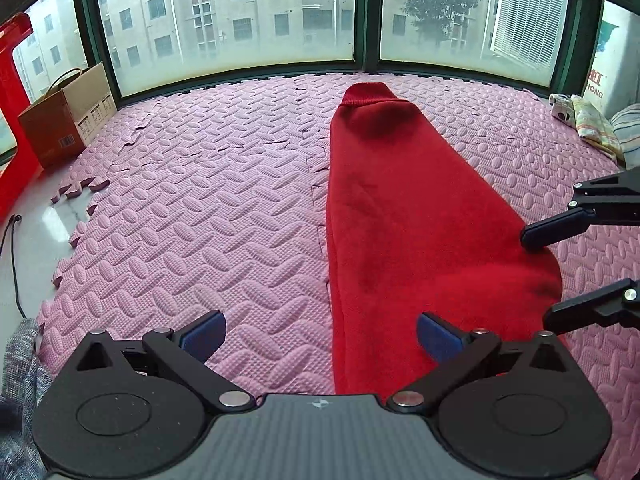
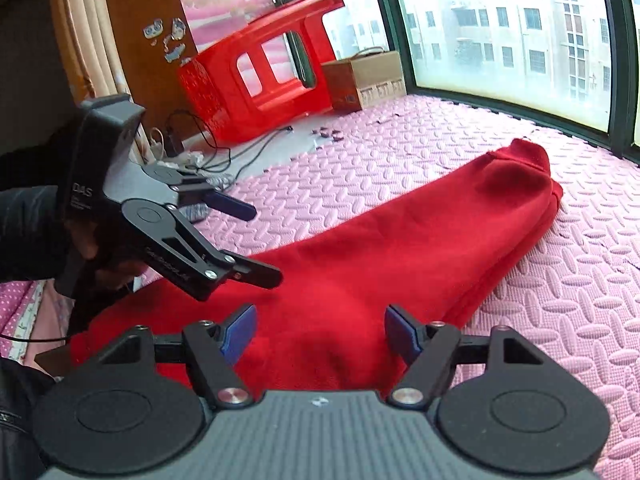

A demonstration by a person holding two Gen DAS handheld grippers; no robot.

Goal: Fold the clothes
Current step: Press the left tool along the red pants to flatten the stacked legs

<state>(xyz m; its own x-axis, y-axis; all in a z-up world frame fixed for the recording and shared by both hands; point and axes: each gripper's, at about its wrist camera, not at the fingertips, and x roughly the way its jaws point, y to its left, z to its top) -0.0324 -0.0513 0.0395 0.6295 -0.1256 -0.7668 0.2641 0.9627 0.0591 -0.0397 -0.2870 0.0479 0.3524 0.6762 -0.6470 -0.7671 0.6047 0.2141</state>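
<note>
A red knitted garment (image 1: 404,216) lies folded into a long narrow strip on the pink foam mat (image 1: 208,208), its ribbed end toward the window. My left gripper (image 1: 320,334) is open just above the garment's near end, its right finger over the cloth and its left finger over the mat. My right gripper (image 2: 320,330) is open over the same wide near end of the garment (image 2: 380,248). In the left wrist view the right gripper (image 1: 540,276) reaches in from the right edge. In the right wrist view the left gripper (image 2: 262,242) hangs over the garment's left side.
A cardboard box (image 1: 68,116) and a red plastic stool (image 2: 260,60) stand by the window at the mat's left. Folded clothes (image 1: 596,128) lie at the far right. Cables (image 2: 224,152) trail on the bare floor. A grey garment (image 1: 20,380) sits at the near left.
</note>
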